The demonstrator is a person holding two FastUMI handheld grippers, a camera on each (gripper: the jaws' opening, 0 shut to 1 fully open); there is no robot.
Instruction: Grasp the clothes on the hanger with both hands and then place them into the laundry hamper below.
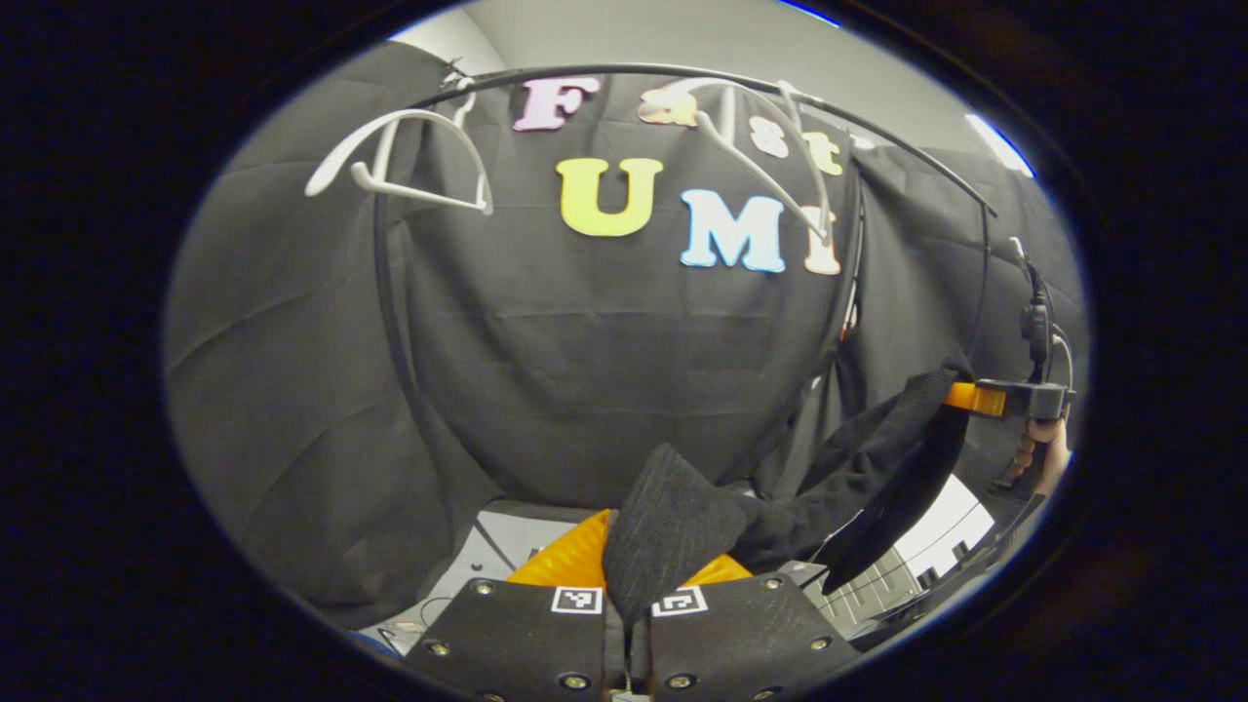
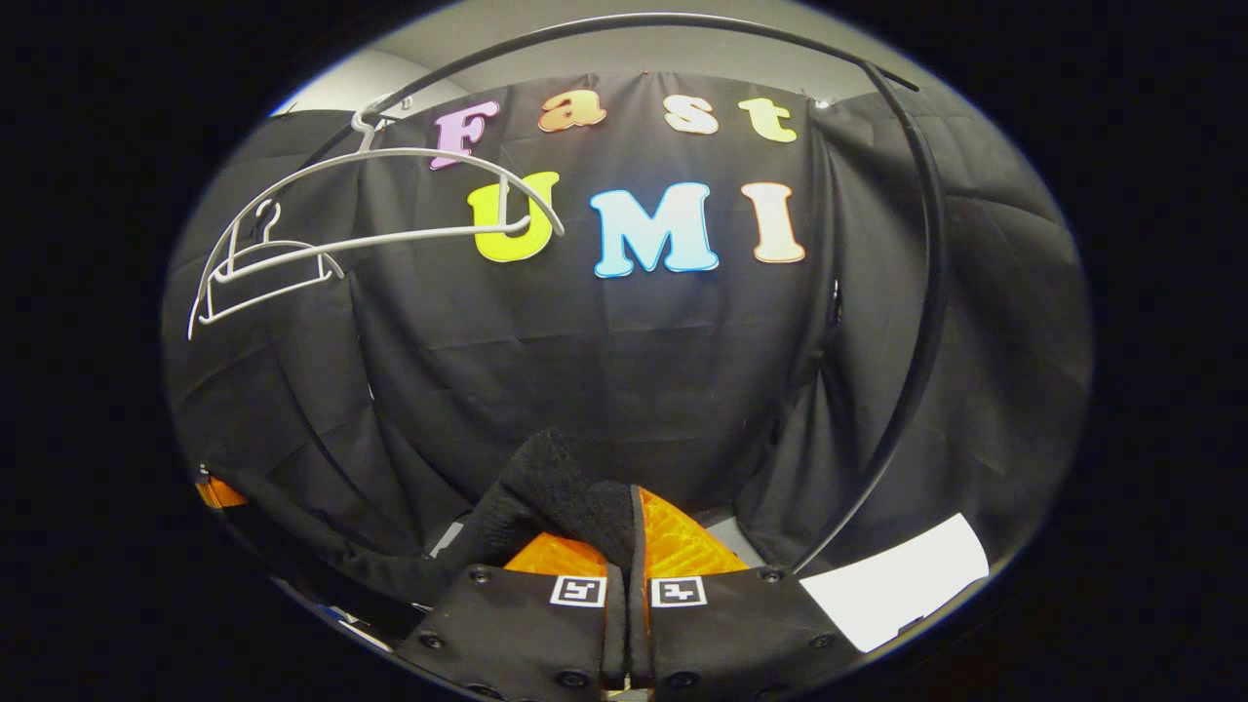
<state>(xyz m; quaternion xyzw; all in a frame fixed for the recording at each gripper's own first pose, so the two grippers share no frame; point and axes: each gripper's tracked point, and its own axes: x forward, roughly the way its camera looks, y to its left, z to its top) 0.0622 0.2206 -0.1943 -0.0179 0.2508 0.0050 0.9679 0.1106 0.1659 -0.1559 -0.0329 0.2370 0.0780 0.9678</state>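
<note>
Two grippers pinch one dark garment (image 1: 682,526): left gripper (image 1: 629,609) & right gripper (image 2: 629,575) both clamped on it, w/ cloth slung between, below bare hangers (image 2: 370,224). Lower both evenly, keep grip.

Left gripper (image 1: 629,575), seen from its own camera: two flat dark plates side by side, each studded with round metal screws (image 1: 482,587) along the edges and bearing a small square black-and-white marker (image 1: 577,599) at the inner top corner. Right gripper (image 2: 629,561), seen from its own camera: the same pair of dark plates, with dark screws (image 2: 479,574) and two square markers (image 2: 578,590) flanking the central seam. In the left gripper view the right gripper (image 1: 960,395) also appears farther off: a dark housing with a black cable (image 1: 1033,302) rising from it, grasped from below by a hand (image 1: 1045,448).
</note>
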